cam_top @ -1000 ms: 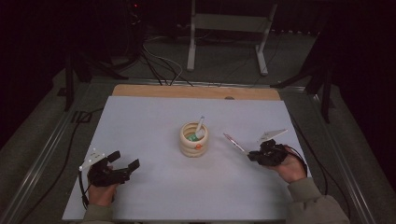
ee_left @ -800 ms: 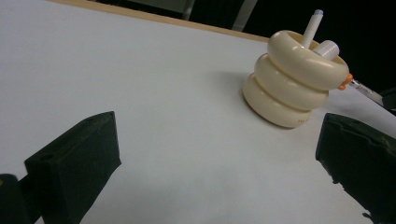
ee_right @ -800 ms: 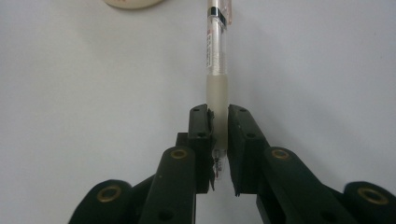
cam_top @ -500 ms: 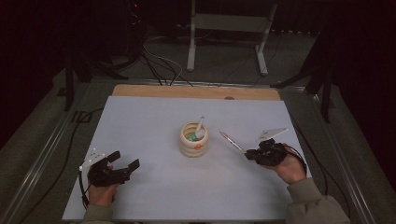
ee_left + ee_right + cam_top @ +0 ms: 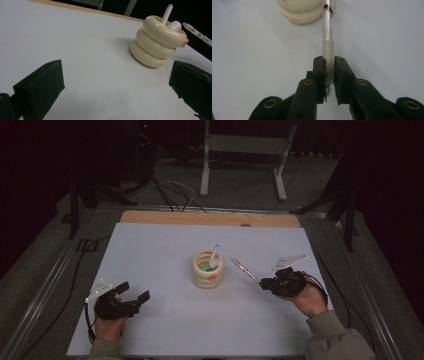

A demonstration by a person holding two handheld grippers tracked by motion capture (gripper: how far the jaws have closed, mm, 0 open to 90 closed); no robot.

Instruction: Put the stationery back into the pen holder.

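A cream ringed pen holder stands mid-table with a white pen sticking up out of it. My right gripper is shut on the rubber grip of a clear pen. The pen is off the table and points toward the holder, its far end close to the rim. My left gripper rests open near the table's front left, jaws wide apart with nothing between them, facing the holder.
The white table top has a wooden strip along its far edge. Cables and a metal stand sit on the dark floor beyond. Metal rails run along both sides.
My right gripper has lifted the clear pen and carried it a little left toward the holder. The left gripper has stayed put.
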